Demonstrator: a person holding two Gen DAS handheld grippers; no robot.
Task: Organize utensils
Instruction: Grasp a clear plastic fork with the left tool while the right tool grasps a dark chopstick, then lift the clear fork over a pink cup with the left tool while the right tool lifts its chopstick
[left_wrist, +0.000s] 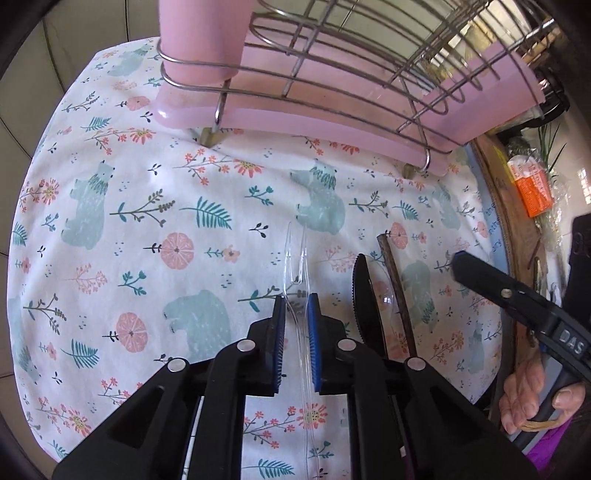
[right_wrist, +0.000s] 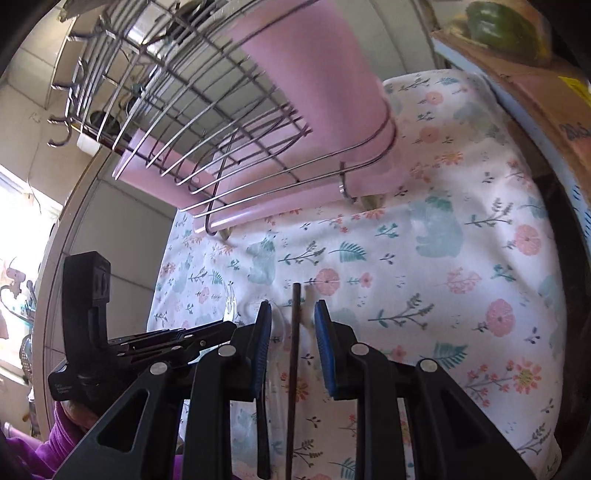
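Observation:
A clear plastic fork (left_wrist: 295, 258) lies on the floral cloth with its handle between the blue pads of my left gripper (left_wrist: 298, 306); the jaws stand a little apart on either side of it. To its right lie a black serrated knife (left_wrist: 364, 299), a clear spoon (left_wrist: 391, 299) and a brown chopstick (left_wrist: 395, 288). My right gripper (right_wrist: 291, 314) is open with the chopstick (right_wrist: 294, 332) between its fingers, touching neither; it also shows in the left wrist view (left_wrist: 461, 264). The fork's tines show in the right wrist view (right_wrist: 229, 302). A pink utensil cup (left_wrist: 201, 37) sits in the wire rack (left_wrist: 332, 74).
The wire rack stands on a pink drip tray (left_wrist: 295, 125) at the far side of the cloth-covered table (left_wrist: 129, 203). A cardboard box (right_wrist: 535, 92) and an orange packet (left_wrist: 532, 188) lie off the right edge. A hand (left_wrist: 532, 391) holds the right gripper.

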